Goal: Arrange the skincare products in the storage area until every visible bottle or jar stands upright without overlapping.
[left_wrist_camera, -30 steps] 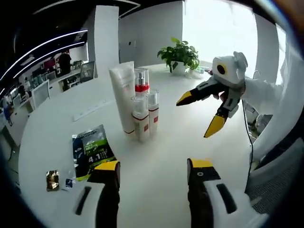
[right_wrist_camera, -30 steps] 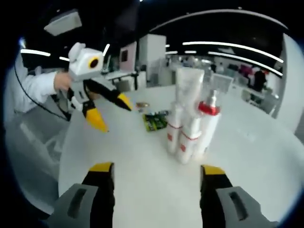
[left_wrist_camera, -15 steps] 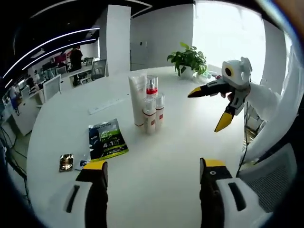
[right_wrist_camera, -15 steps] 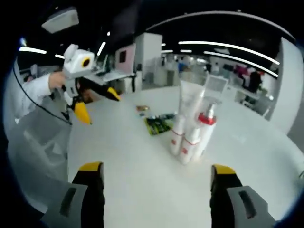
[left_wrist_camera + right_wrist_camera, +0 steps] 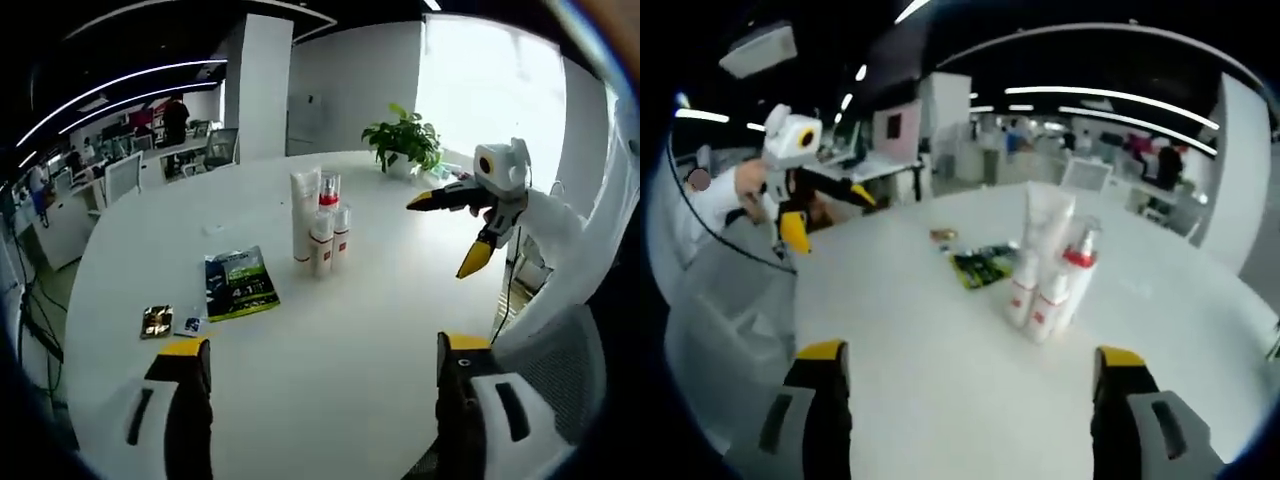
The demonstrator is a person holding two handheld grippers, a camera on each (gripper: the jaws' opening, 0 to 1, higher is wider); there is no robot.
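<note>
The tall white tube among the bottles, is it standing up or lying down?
Standing upright. The tall white tube rises straight from the white table, its cap end down, close behind three smaller bottles.

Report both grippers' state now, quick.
Left gripper: jaws open, holding nothing, above the white table.
Right gripper: jaws open, holding nothing, back from the upright cluster of skincare bottles.
</note>
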